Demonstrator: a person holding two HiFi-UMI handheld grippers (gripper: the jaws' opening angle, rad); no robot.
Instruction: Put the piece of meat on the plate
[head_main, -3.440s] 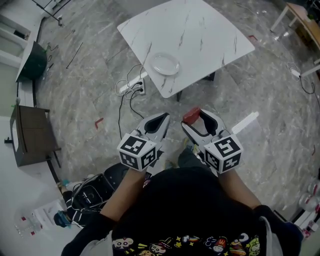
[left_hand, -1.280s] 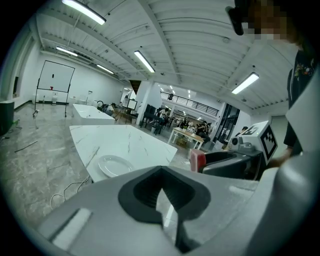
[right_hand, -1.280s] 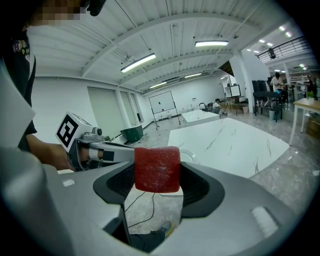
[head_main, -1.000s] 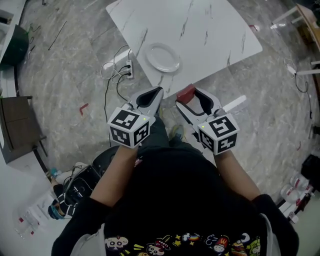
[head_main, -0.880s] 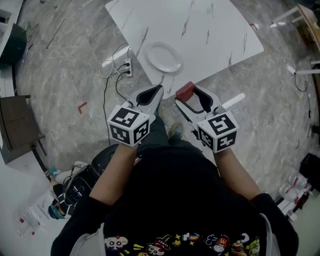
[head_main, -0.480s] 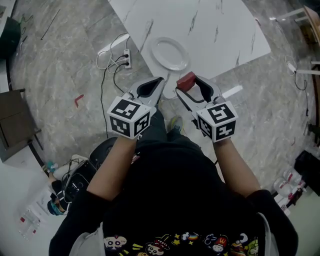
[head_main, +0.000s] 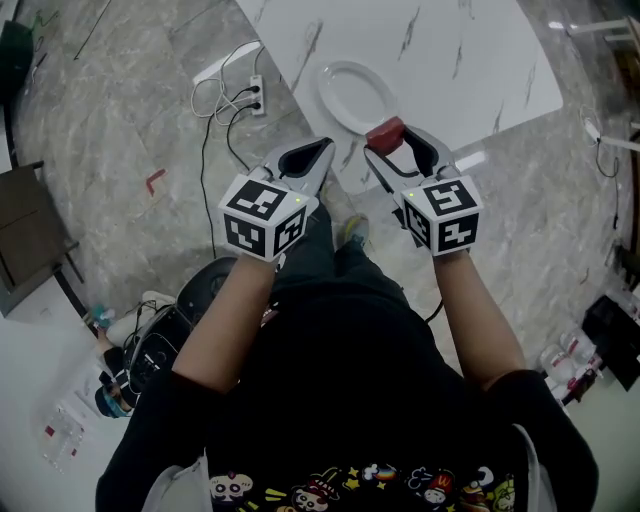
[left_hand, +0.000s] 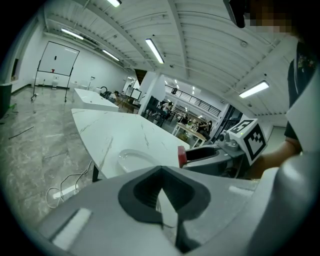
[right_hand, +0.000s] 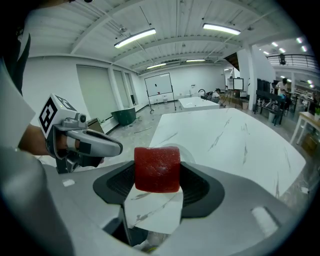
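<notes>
With the left gripper (head_main: 322, 148) idling closed and empty, the right gripper (head_main: 392, 144) is clamping the meat cube (right_hand: 157, 169), needing a low, centred release over the plate (head_main: 326, 86).

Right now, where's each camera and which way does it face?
Head view: person's head, steeply down on table, plate, forearms, left gripper, right gripper.
Left gripper view: along its shut jaws toward the plate; right gripper alongside.
Right gripper view: along jaws clamping the meat, across the table; left gripper at left.
Shared: each gripper view shows the other gripper.
</notes>
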